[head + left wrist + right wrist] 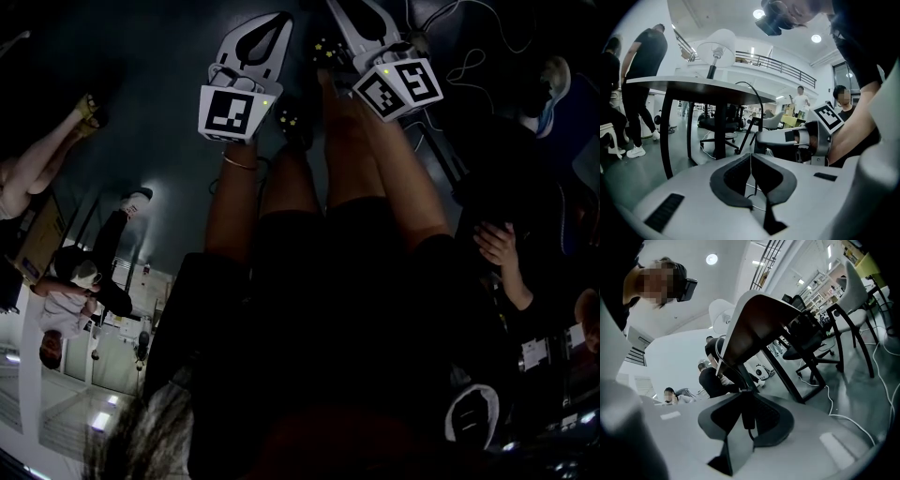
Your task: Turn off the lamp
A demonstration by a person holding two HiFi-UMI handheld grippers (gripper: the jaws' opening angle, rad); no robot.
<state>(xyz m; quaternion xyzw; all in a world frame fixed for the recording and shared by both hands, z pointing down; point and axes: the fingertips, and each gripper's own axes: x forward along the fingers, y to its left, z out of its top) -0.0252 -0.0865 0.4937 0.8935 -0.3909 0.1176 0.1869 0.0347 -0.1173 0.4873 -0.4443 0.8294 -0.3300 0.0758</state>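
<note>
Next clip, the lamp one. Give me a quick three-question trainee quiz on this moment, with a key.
1. True or false: the lamp stands on the table.
2. What sits between the jaws of the right gripper? A) a black cord B) a cup C) nothing
3. How do the jaws of the left gripper stand: apart or together?
Key: 1 true; 2 A; 3 together.

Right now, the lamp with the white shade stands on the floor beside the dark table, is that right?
Not quite: the lamp with the white shade stands on top of the dark table, not on the floor beside it. The left gripper view shows it from below.
</note>
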